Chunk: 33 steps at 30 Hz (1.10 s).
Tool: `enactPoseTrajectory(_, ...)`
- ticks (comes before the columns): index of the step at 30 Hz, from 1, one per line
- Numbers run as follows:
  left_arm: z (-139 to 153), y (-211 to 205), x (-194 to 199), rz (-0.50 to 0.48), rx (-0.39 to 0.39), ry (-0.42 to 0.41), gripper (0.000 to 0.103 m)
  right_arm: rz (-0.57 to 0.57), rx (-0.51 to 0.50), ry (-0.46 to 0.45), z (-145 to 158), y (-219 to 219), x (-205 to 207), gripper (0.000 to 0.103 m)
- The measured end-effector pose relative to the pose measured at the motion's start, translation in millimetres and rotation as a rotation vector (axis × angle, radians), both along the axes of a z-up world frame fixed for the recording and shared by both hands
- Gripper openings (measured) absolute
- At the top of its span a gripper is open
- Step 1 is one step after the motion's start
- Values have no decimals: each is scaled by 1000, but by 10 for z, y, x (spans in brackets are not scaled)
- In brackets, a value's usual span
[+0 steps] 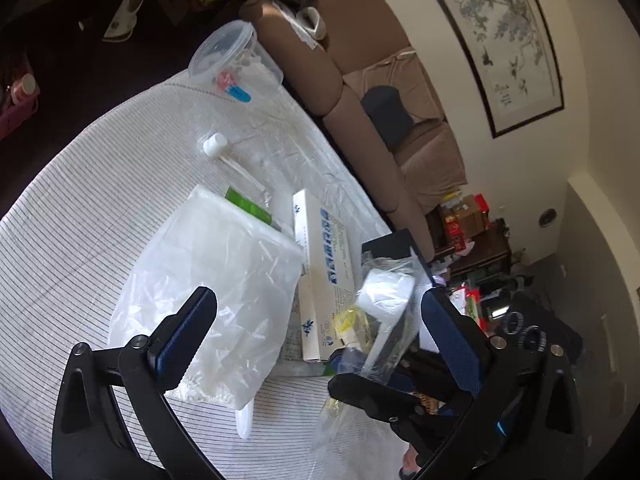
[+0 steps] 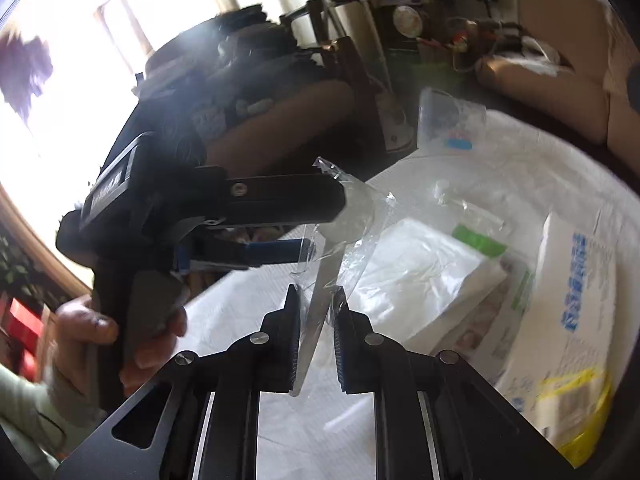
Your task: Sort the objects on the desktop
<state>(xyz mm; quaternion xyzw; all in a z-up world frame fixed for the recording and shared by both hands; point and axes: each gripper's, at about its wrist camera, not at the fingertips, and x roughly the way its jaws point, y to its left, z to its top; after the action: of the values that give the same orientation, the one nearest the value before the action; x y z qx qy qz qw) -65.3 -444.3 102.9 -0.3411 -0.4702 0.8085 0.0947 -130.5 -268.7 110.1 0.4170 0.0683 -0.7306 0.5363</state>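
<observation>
Sorting barely begun: most items lie loose on the striped cloth [image 1: 80, 216].
Left view: left gripper [image 1: 316, 330] gapes wide, empty, above the white bag [image 1: 208, 280] and blue-printed box [image 1: 324, 260]; clear tub [image 1: 236, 64] stands beyond. Right view: right gripper [image 2: 317, 334] pinches a clear-wrapped flat item [image 2: 320, 296] aloft.

Left gripper [image 1: 316, 328] wide apart; right gripper [image 2: 317, 304] clamped, narrow.

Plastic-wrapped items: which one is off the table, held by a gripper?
The wrapped white spoon, pinched by the right gripper; the large white bag lies on the table.
</observation>
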Motion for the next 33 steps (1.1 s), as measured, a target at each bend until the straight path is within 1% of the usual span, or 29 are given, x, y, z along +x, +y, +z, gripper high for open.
enactPoseTrajectory(1,18,2,12,-8,2,7,103,-5,-32,-29,-1,24,2,14)
enactPoseTrajectory(3,20,21,7,-25,10,14,103,13,-74,-45,67,20,83,14)
enactPoseTrajectory(4,21,43,1,-44,19,26,102,26,-80,-44,92,4,137,14)
enactPoseTrajectory(6,49,106,-10,-74,0,37,97,64,-68,-26,147,-41,254,14)
enactPoseTrajectory(7,66,150,-19,-85,-28,32,81,76,-57,-6,166,-63,306,14)
enactPoseTrajectory(8,74,202,-40,-100,-57,19,59,88,-43,12,182,-86,351,14)
enactPoseTrajectory(9,69,238,-55,-115,-63,14,51,91,-38,20,194,-83,382,14)
enactPoseTrajectory(10,52,269,-67,-126,-51,9,41,87,-37,20,202,-76,386,14)
enactPoseTrajectory(11,41,283,-73,-129,-41,7,35,81,-31,10,189,-64,379,14)
enactPoseTrajectory(13,39,301,-68,-117,-53,-3,29,64,-24,-2,153,-33,347,14)
enactPoseTrajectory(16,59,287,-33,-96,-52,13,25,40,-28,-17,103,46,307,14)
enactPoseTrajectory(19,107,263,8,-83,-54,33,23,15,-43,-22,108,112,291,17)
enactPoseTrajectory(22,130,175,54,-42,-48,43,21,-10,-41,-35,106,131,253,26)
enactPoseTrajectory(24,137,64,97,0,-43,48,21,-34,-30,-35,106,166,215,52)
enactPoseTrajectory(25,125,-13,121,18,-28,50,21,-47,-29,-18,116,199,205,57)
enactPoseTrajectory(27,99,-146,174,53,-5,50,21,-70,-33,5,149,290,160,58)
enactPoseTrajectory(30,73,-276,232,99,0,46,21,-125,-25,22,168,443,16,58)
enactPoseTrajectory(33,58,-377,298,140,-1,44,21,-193,28,110,192,520,-213,58)
